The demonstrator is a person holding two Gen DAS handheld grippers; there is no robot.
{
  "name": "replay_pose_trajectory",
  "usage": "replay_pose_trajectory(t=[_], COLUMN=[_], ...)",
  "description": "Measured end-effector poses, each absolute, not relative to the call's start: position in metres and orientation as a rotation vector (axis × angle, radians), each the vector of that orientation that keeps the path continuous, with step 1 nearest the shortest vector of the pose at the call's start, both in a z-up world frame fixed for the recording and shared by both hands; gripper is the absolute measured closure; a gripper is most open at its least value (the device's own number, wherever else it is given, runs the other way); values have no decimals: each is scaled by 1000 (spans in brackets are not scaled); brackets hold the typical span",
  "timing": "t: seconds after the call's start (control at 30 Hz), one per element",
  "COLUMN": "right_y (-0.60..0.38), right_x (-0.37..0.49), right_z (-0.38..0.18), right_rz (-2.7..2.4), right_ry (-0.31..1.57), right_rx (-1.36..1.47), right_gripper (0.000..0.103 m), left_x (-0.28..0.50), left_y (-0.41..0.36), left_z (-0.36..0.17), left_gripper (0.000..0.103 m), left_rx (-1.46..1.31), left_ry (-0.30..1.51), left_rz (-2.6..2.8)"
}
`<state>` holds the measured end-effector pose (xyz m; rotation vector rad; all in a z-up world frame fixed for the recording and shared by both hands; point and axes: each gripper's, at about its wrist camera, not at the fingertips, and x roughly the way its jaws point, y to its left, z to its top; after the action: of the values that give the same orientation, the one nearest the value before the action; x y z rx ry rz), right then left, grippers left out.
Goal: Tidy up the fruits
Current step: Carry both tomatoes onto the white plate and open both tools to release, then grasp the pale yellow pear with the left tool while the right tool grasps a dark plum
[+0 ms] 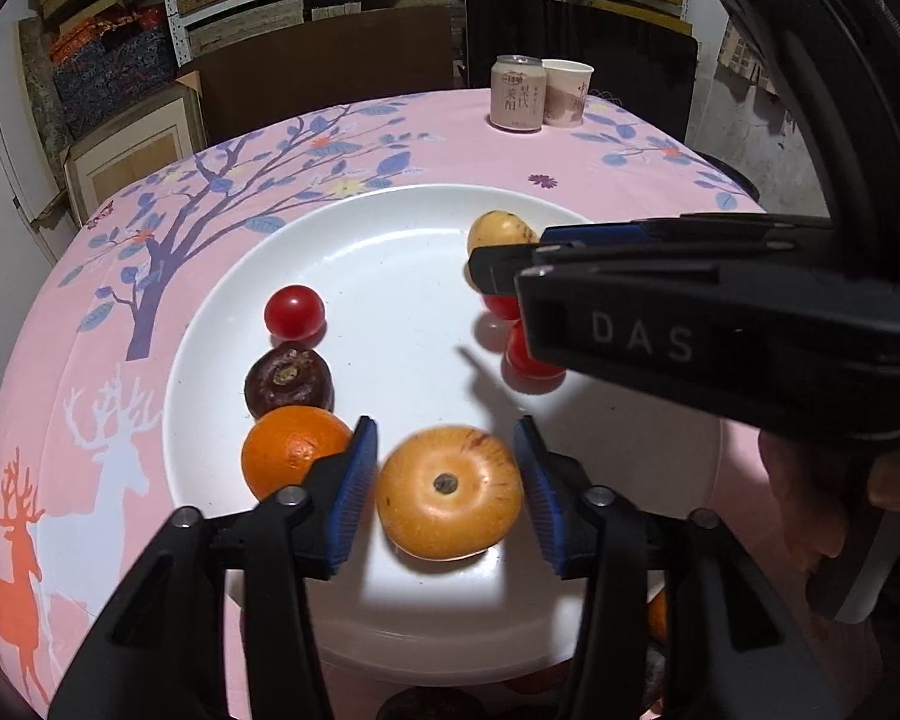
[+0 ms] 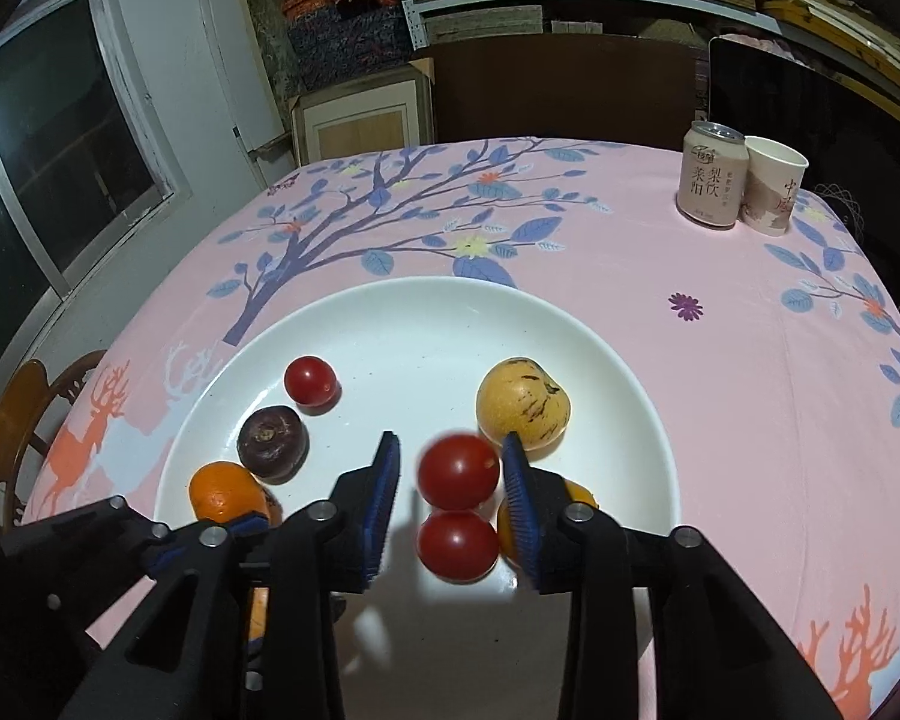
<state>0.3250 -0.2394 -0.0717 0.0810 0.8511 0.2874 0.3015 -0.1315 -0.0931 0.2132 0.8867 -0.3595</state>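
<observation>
A white plate (image 1: 390, 228) (image 2: 426, 312) holds several fruits. My left gripper (image 1: 447, 495) is open, its jaws on either side of an orange-yellow apple-like fruit (image 1: 449, 492) with small gaps. An orange (image 1: 291, 450), a dark purple fruit (image 1: 288, 383) and a cherry tomato (image 1: 294, 312) line the plate's left side. My right gripper (image 2: 450, 501) is open over two red tomatoes (image 2: 457, 471) (image 2: 457, 545); the upper one looks blurred. A yellow speckled fruit (image 2: 522, 405) lies beyond its right finger. The right gripper also shows in the left wrist view (image 1: 510, 270).
A pink tablecloth (image 2: 690, 360) with tree and deer prints covers the table. A drink can (image 2: 711, 174) and a paper cup (image 2: 771, 186) stand at the far right. A wooden chair (image 2: 24, 420) is at the left edge. Shelves with boxes stand behind.
</observation>
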Motion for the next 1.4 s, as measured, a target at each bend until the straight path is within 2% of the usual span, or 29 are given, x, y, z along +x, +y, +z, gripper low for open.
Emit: replay_pose_trajectory(t=[0.07, 0.23, 0.4, 0.53, 0.73, 0.97, 1.0, 1.03, 1.1, 1.13, 1.17, 1.4], right_y=[-241, -253, -268, -273, -262, -243, -243, -241, -241, -243, -245, -248], right_x=[322, 298, 240, 174, 88, 43, 41, 39, 35, 35, 34, 42], right_z=[-67, -49, -33, -36, -60, -85, -87, -88, -88, -88, -88, -100], right_rz=[279, 266, 246, 233, 214, 224, 219, 213, 200, 193, 186, 195], right_ry=[837, 809, 776, 764, 754, 770, 771, 771, 768, 766, 766, 815], right_rx=[73, 107, 133, 170, 213, 223, 217, 209, 200, 199, 203, 189], right_gripper=[53, 53, 53, 52, 47, 47, 47, 47, 47, 47, 47, 48], left_x=[296, 268, 221, 177, 117, 115, 119, 121, 127, 130, 132, 118], left_y=[-128, -112, -81, -53, -38, -40, -43, -45, -50, -53, -55, -48], left_z=[-86, -56, -38, -42, -81, -111, -112, -112, -113, -116, -118, -107], left_gripper=[35, 33, 23, 19, 16, 17, 17, 22, 40, 56, 60, 61], left_rx=[216, 188, 160, 149, 261, 269, 276, 277, 292, 292, 285, 234], left_ry=[854, 794, 761, 774, 784, 840, 851, 852, 860, 886, 902, 811], left_rz=[-343, -338, -341, -338, -299, -262, -259, -255, -232, -251, -266, -288])
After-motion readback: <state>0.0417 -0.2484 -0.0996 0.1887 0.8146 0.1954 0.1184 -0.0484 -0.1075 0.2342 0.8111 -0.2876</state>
